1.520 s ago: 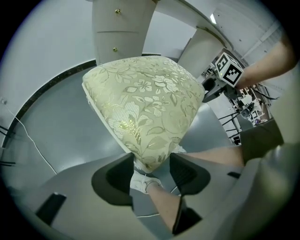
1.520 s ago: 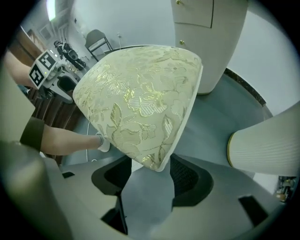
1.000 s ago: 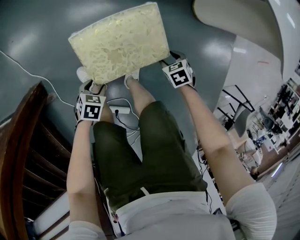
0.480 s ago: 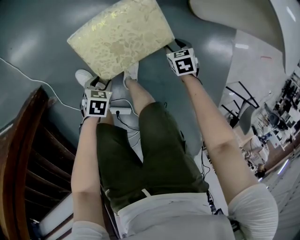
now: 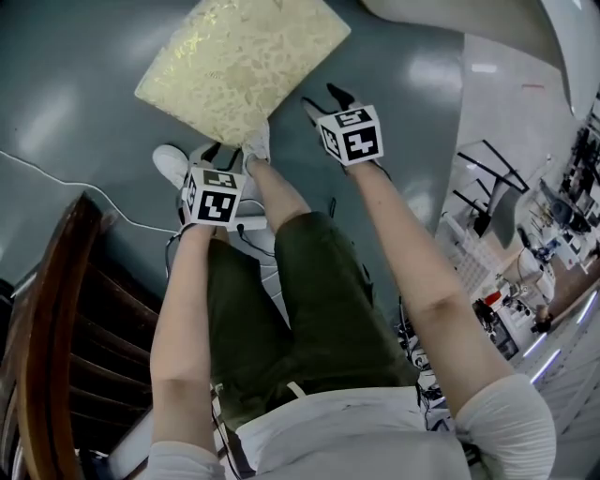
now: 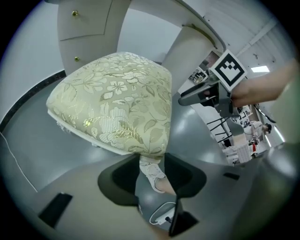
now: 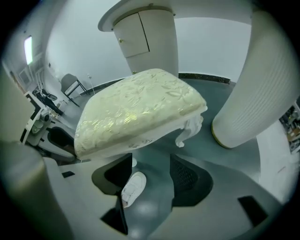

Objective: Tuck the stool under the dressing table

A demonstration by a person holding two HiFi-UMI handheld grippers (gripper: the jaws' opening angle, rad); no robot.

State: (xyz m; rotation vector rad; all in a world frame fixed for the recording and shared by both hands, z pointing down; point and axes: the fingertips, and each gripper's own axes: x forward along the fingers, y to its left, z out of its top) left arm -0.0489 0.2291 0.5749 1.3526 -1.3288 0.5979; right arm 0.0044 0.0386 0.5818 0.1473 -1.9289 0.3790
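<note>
The stool point(image 5: 246, 58) has a cream floral cushion and carved white legs point(image 7: 190, 131); it stands on the grey floor just before the white dressing table point(image 5: 525, 28). In the left gripper view its cushion point(image 6: 117, 103) lies ahead of the jaws, below the table's drawers point(image 6: 89, 28). My left gripper point(image 5: 221, 154) hangs open off the stool's near corner; its jaws have just been closing with nothing between them. My right gripper point(image 5: 322, 99) is open beside the stool's near right edge, apart from it; its jaws have just been opening, empty. The right gripper view has the stool point(image 7: 136, 108) between table pedestals point(image 7: 145, 37).
A dark wooden piece of furniture point(image 5: 56, 309) stands at the left. A white cable point(image 5: 94, 202) and a power strip point(image 5: 248, 223) lie on the floor by the person's white shoes point(image 5: 172, 161). Office chairs and desks point(image 5: 487, 202) crowd the right.
The stool has slid away toward the dressing table. Both grippers, earlier at its near corners, now stand off it; the left one has shifted right.
</note>
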